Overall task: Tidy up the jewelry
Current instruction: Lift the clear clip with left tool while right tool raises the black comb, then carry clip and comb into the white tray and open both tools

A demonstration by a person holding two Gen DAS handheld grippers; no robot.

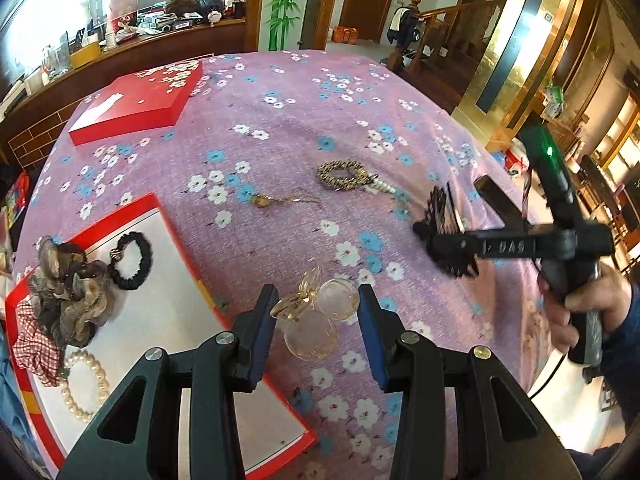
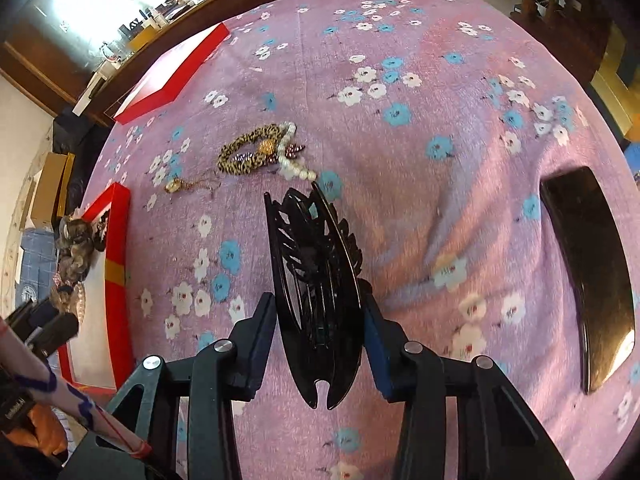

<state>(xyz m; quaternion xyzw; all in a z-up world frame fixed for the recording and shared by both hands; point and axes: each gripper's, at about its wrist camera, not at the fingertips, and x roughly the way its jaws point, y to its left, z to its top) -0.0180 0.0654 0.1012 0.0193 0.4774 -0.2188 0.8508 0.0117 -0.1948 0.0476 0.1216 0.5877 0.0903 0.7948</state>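
My left gripper [image 1: 316,308] is open, its jaws on either side of a clear hair clip with round discs [image 1: 320,318] lying on the floral cloth. My right gripper [image 2: 320,316] is shut on a black claw hair clip [image 2: 316,280], held above the cloth; it also shows in the left wrist view [image 1: 444,232]. A red tray with a white floor [image 1: 168,320] at the left holds a black hair tie [image 1: 130,260], a brown scrunchie [image 1: 68,288], a checked scrunchie [image 1: 34,336] and a pearl bracelet [image 1: 86,384]. A leopard band with pearls [image 2: 256,152] and a small gold pendant [image 2: 176,186] lie on the cloth.
A red box lid [image 1: 136,104] lies at the far left of the table. A dark curved comb-like piece [image 2: 592,272] lies on the cloth to the right. The purple floral cloth [image 1: 304,120] covers the round table. Shelves and stairs stand beyond.
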